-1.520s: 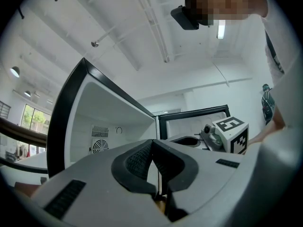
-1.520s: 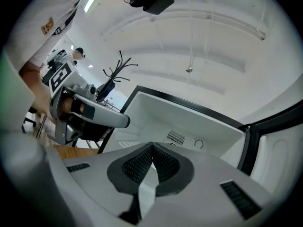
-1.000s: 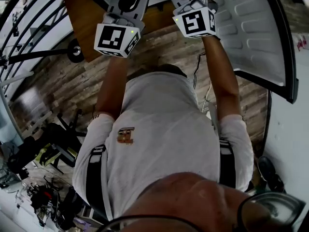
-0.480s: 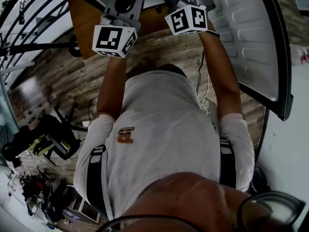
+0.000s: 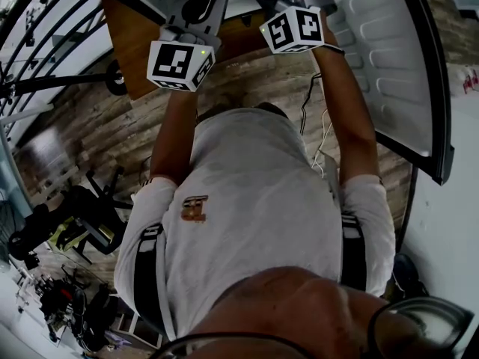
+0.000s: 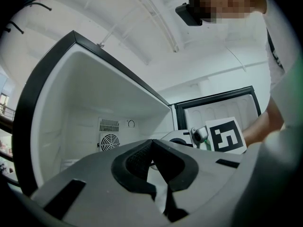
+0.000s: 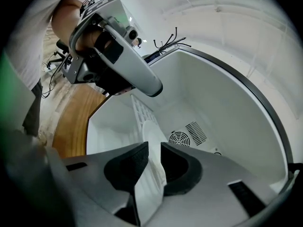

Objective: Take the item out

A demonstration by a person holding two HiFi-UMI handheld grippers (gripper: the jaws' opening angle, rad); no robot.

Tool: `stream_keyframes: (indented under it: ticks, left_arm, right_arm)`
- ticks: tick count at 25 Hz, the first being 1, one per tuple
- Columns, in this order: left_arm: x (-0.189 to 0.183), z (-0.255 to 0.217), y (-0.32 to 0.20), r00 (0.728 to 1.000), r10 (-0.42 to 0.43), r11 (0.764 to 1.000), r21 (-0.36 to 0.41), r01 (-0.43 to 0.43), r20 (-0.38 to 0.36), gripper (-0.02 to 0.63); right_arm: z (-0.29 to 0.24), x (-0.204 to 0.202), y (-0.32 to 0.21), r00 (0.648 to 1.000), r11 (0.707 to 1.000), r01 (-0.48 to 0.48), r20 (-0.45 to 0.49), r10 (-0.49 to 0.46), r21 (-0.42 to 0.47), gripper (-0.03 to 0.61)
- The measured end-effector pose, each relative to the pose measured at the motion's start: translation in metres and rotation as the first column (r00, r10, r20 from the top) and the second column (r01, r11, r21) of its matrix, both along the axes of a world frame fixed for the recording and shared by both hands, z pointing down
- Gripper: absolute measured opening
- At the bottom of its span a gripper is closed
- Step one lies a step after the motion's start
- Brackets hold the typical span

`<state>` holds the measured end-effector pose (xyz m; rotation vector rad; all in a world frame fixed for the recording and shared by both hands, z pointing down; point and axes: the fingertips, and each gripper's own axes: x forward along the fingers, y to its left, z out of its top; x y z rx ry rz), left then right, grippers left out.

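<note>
White plastic lines the open fridge (image 6: 94, 93). At its mouth, on the left, the left gripper (image 6: 151, 144) has its jaws closed together on nothing. To its right, the right gripper (image 7: 152, 148) reaches into the fridge. Its jaws have just been opening and stand slightly apart. A white disc (image 7: 150, 131) shows through their gap, against the rack (image 7: 138, 109) inside. I cannot tell whether it reaches between the pads.

Open white fridge (image 7: 227, 93) before me, wire shelf (image 7: 140, 109) inside carrying what may be a white plate (image 7: 152, 134), wood-plank floor (image 5: 90, 133) under me
</note>
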<state>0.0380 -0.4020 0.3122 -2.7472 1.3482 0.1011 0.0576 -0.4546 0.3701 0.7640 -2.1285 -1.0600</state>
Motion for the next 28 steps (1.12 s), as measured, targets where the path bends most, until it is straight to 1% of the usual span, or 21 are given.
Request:
stream_keyframes:
  ticks: [1,2,3,8,14,20,21,25,28]
  left_arm:
    - [-0.001,0.001,0.0,1.0,0.002,1.0,0.002,-0.002,0.0,0.018]
    - [-0.003,0.002,-0.001,1.0,0.004,1.0,0.004,-0.004,0.001,0.018]
    - [-0.004,0.002,-0.002,1.0,0.005,1.0,0.005,-0.005,0.001,0.018]
    - [-0.006,0.0,-0.002,1.0,0.008,1.0,0.002,-0.008,0.002,0.018]
    - [-0.011,-0.001,0.0,1.0,0.014,1.0,-0.002,-0.014,0.008,0.018]
    - [-0.016,0.004,0.005,1.0,0.012,1.0,-0.006,-0.012,0.019,0.018]
    - [-0.017,0.004,0.005,1.0,0.011,1.0,-0.007,-0.011,0.019,0.018]
    - [-0.019,0.007,0.004,1.0,0.007,1.0,-0.005,-0.007,0.02,0.018]
    - [-0.019,0.005,0.004,1.0,0.008,1.0,-0.005,-0.008,0.022,0.018]
  right_arm:
    - [0.001,-0.001,0.001,1.0,1.0,0.005,-0.007,-0.005,-0.003,0.071]
    - [0.002,-0.002,0.001,1.0,1.0,0.01,-0.016,-0.01,-0.009,0.126]
    - [0.004,-0.003,0.001,1.0,1.0,0.015,-0.028,-0.016,-0.015,0.161]
    - [0.014,-0.003,-0.005,0.996,1.0,0.012,-0.093,-0.014,-0.029,0.161]
    - [0.026,-0.012,-0.02,0.98,1.0,0.005,-0.201,-0.01,-0.026,0.161]
    - [0.033,-0.013,-0.027,0.965,1.0,0.015,-0.261,-0.02,-0.019,0.159]
    - [0.033,-0.014,-0.028,0.963,1.0,0.02,-0.269,-0.024,-0.018,0.152]
    - [0.03,-0.017,-0.029,0.961,0.999,0.032,-0.276,-0.034,-0.011,0.077]
    - [0.026,-0.018,-0.028,0.959,0.999,0.037,-0.281,-0.042,-0.025,0.071]
